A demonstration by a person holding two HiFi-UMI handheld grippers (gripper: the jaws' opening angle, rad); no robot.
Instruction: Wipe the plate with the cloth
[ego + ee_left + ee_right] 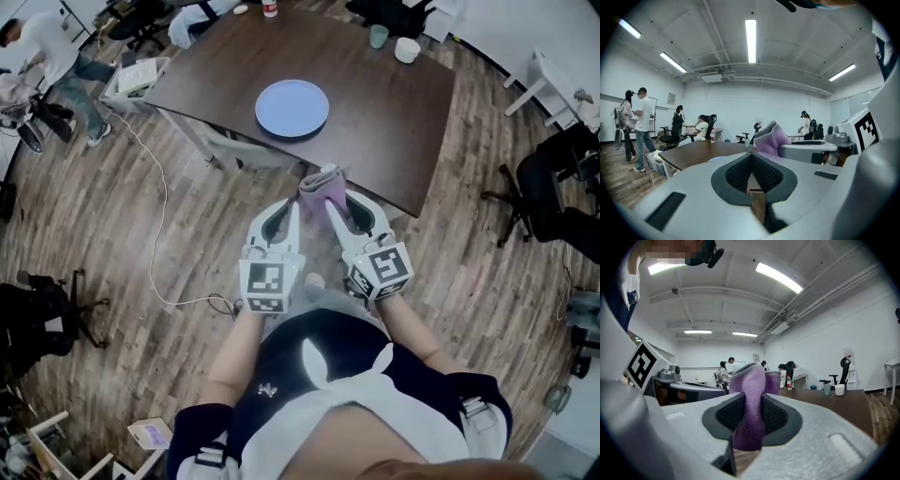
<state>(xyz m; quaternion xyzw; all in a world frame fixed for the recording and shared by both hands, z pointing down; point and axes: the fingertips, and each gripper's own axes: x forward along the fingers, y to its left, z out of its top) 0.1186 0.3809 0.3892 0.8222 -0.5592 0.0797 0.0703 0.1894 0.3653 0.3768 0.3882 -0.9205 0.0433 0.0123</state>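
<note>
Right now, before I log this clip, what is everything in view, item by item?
plate: one, light blue, middle of the table.
table: one, dark brown, ahead of the person.
cloth: one, purple, held off the table near its closest edge.
green cup: one, pale green, far table corner.
white cup: one, white, beside the green cup.
bottle: one, red label, far table edge.
basket: one, white, at the table's left end.
cable: one, white, on the wood floor.
people: several, in the background.
left hand-held gripper: white, jaws together, empty.
right hand-held gripper: white, clamped on the cloth.
</note>
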